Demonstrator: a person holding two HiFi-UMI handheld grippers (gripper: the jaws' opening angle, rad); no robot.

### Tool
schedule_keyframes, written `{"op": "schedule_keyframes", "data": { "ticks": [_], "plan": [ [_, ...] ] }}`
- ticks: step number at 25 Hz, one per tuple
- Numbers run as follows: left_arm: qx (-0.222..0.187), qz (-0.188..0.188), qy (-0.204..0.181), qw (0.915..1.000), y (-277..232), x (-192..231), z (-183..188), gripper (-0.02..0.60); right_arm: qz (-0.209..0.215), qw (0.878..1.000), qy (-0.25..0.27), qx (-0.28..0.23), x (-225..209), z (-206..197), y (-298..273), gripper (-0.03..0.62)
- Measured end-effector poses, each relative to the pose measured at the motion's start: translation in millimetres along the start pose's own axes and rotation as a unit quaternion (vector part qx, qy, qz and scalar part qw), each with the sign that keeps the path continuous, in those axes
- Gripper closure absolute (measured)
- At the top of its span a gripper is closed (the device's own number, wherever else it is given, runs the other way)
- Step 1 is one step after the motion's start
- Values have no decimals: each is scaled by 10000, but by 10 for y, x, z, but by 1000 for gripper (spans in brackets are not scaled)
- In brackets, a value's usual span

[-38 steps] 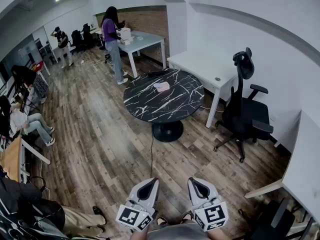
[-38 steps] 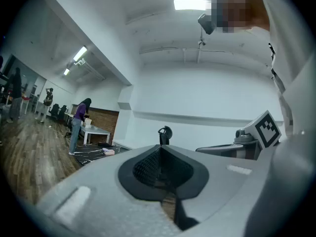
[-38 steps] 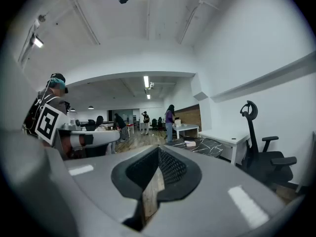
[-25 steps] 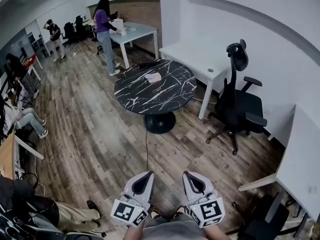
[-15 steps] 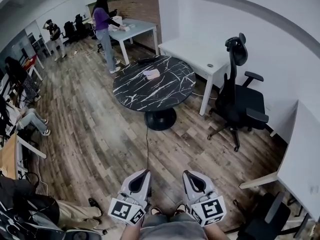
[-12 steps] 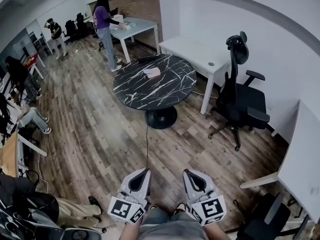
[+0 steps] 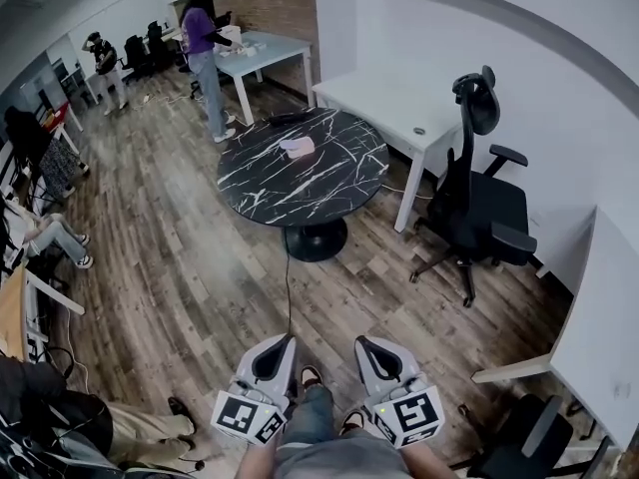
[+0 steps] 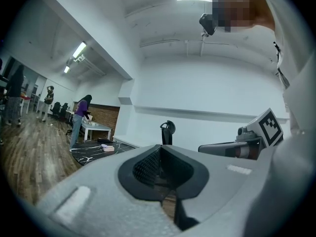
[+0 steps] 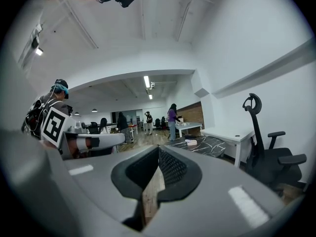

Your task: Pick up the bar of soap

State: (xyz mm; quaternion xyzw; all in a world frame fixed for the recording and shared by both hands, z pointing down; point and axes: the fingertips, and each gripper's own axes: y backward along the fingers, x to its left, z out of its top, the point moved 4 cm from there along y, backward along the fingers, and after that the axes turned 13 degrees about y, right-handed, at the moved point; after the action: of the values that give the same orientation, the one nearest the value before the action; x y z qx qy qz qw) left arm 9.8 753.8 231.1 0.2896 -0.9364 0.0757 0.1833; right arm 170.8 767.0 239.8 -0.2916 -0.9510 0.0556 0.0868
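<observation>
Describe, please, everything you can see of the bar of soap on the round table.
The bar of soap is a small, pale pinkish-white block lying flat on the black, white-veined round table, toward its far side. Only the tabletop touches it; nothing covers it. It is too small here to show any texture, print or wrapping.

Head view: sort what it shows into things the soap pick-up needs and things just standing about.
For the job: bar of soap, lying on the round black table; left gripper and right gripper, both shut and empty.

Just about: black office chair; white desk by the wall; person in a purple top; cable on the floor.
</observation>
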Motion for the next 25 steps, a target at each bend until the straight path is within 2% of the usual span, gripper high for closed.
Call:
{"op": "schedule_keyframes", "data": {
  "ticks": [16,25],
  "plan": [
    [-75,-291,16,9995,-863,1173,568,581,63,9995,221,212,-164,145,-1608,589],
    [69,-347,166,9992,-1092,1743,620,581,-29,9991,147,401,-132,85,-2228,589]
  ]
}}
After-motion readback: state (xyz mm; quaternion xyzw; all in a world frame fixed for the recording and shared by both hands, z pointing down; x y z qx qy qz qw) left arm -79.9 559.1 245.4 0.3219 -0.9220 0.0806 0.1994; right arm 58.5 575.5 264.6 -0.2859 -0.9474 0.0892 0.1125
